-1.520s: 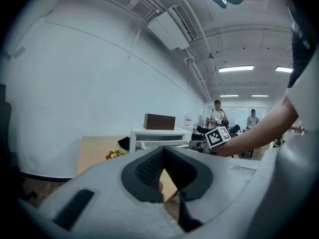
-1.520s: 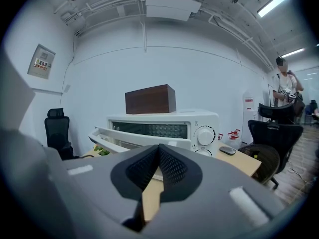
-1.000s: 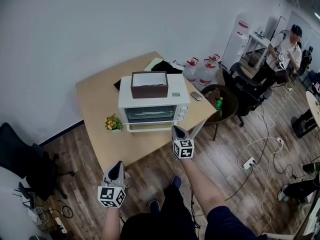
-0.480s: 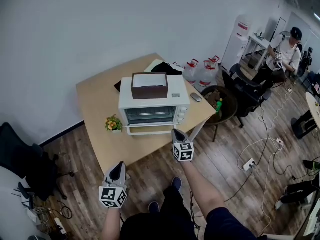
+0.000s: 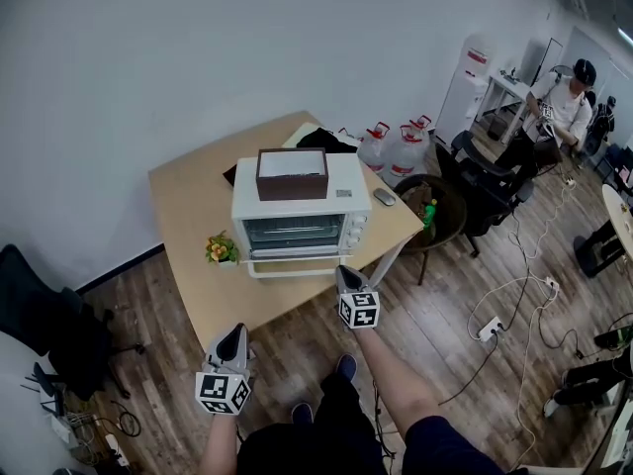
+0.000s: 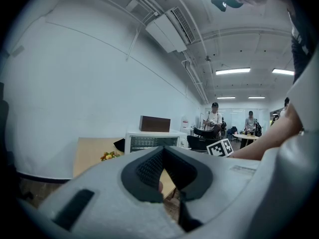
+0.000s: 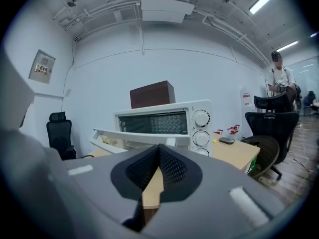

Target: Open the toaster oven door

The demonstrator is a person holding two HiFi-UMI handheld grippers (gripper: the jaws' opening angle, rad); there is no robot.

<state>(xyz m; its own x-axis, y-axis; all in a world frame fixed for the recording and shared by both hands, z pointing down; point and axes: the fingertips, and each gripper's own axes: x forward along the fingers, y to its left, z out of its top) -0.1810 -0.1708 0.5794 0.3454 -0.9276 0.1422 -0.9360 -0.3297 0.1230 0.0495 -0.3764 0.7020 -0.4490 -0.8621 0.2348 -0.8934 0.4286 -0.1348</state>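
Head view: the toaster oven (image 5: 297, 228) stands on the middle of the bench (image 5: 188, 206). Its door (image 5: 297, 266) is dropped forward and down on the side facing the person. The right gripper view confirms that the cavity is exposed and the door leaf hangs out below it. Over the last second the right claw (image 5: 346, 275) has drawn back from the door toward 6 o'clock and is now near the bench's front edge, clenched on nothing. The door has not moved in that interval. Judgement: the opening appears complete, and this is the retreat. The left claw (image 5: 232, 332), at 7 o'clock of the oven and well apart, is likewise clenched and empty.
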